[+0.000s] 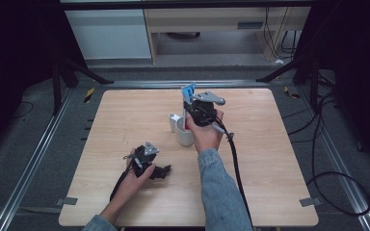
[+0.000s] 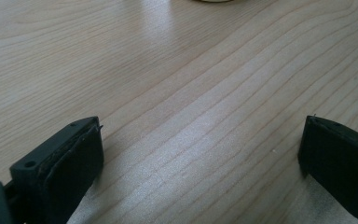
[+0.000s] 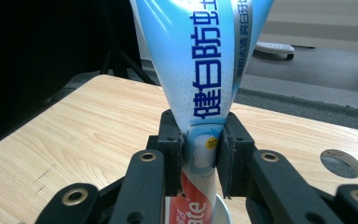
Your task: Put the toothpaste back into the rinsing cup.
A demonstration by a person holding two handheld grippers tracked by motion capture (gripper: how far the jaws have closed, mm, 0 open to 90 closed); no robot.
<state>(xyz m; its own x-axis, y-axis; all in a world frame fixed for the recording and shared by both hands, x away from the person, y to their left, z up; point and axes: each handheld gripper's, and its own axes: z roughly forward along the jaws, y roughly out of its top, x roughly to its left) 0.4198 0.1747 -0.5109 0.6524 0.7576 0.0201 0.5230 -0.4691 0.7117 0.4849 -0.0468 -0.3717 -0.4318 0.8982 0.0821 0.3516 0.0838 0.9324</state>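
Hands enter from the near edge of the wooden table (image 1: 125, 115). Taking the white cup (image 1: 185, 137) in the middle of the table as landmark, the left gripper (image 1: 163, 171) lies to the left of it and nearer to the person, low on the wood, with the left hand (image 1: 139, 174) wrapped around its body. Its jaws stand far apart, with bare table between them in the left gripper view (image 2: 200, 154).

The right gripper (image 1: 191, 114) is directly above the cup, held by the right hand (image 1: 206, 134), whose forearm in a denim sleeve (image 1: 219, 187) rises from the near edge. It points away from the person and a little downward. Its jaws pinch a toothpaste tube (image 3: 205, 93) at its narrow part, pads pressing both sides.

The tube is light blue and white with dark blue Chinese letters, red at its lower end. It stands almost upright, the flat wide end up, the lower end at the mouth of the cup.
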